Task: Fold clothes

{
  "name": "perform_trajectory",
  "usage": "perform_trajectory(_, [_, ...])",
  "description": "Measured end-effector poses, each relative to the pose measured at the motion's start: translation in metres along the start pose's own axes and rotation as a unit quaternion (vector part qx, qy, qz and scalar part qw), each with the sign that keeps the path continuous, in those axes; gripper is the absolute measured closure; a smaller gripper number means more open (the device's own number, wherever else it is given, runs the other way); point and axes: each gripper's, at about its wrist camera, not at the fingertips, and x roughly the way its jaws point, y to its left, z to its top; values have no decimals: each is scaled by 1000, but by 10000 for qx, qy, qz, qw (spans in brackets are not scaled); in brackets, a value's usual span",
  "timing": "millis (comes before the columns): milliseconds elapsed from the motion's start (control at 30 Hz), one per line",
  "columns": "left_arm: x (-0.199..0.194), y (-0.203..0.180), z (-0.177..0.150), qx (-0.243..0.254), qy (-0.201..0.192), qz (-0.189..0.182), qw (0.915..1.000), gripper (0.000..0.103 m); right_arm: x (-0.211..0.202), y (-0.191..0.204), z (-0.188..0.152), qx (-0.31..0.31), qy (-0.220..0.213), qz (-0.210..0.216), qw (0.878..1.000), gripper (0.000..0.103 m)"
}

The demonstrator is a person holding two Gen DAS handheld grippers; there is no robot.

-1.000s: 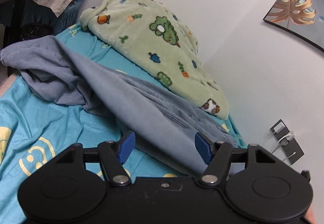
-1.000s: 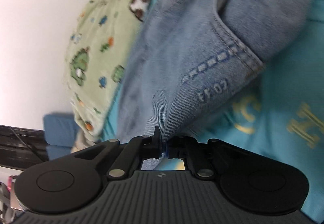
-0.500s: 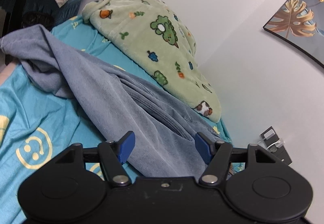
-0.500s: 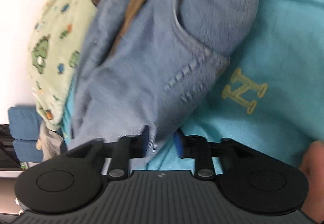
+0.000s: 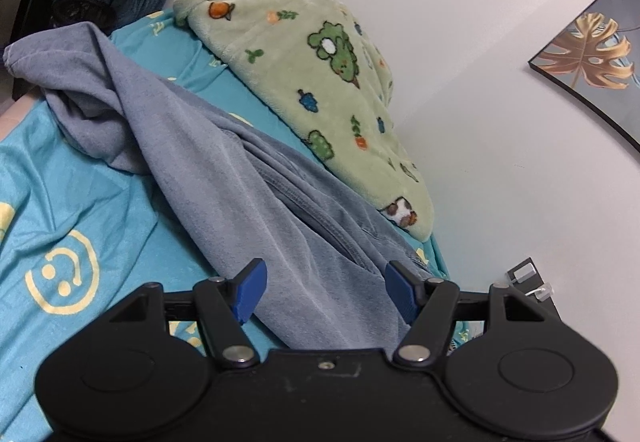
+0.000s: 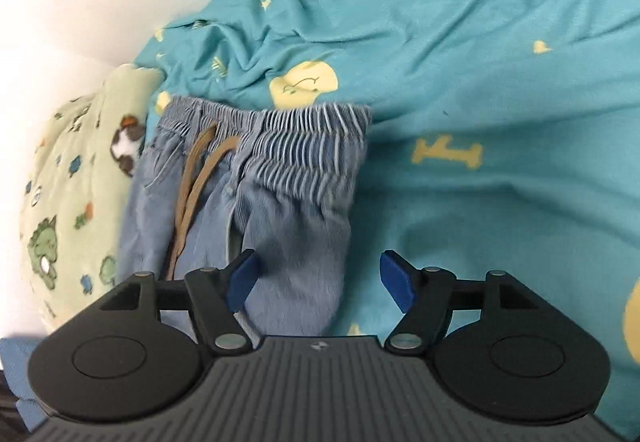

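Now the right gripper (image 6: 318, 284) has let go: a second ago its jaws were pinched on the denim near a stitched pocket edge, half a second ago they were parting, and at present the blue pads stand wide apart with nothing between them. The blue jeans (image 6: 256, 194) have dropped back onto the turquoise bedsheet (image 6: 500, 90), lying with the elastic waistband (image 6: 288, 130) farthest from the right camera and the tan drawstring (image 6: 192, 194) trailing down the front. One fold of the fabric sits just in front of the right gripper's left pad, near it but not held.

The left gripper (image 5: 324, 292) has kept its jaws spread throughout and grips nothing. From its view the jeans (image 5: 224, 170) run as a long, rumpled strip across the sheet, one leg bunched up at the far end near the bed's edge, and the cloth passes between and under the open pads. Beside the jeans, against the wall, lies a green fleece blanket (image 5: 312, 74) with a cartoon print, touching or nearly touching the denim along one side.

Judging by this, the garment has just been repositioned and released, not folded: the legs look twisted and uneven. A fresh grasp, likely at waistband and hem, seems needed before any fold.
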Motion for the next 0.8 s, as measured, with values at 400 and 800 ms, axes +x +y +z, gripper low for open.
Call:
perform_trajectory(400, [4,15,1,-264,-57,339,9991,41,-19,45,20,-976,-1233,852,9839,93])
perform_trajectory(800, [15,17,0,-192,37,516,9985,41,10,30,46,-1167,-1160,87,9863,95])
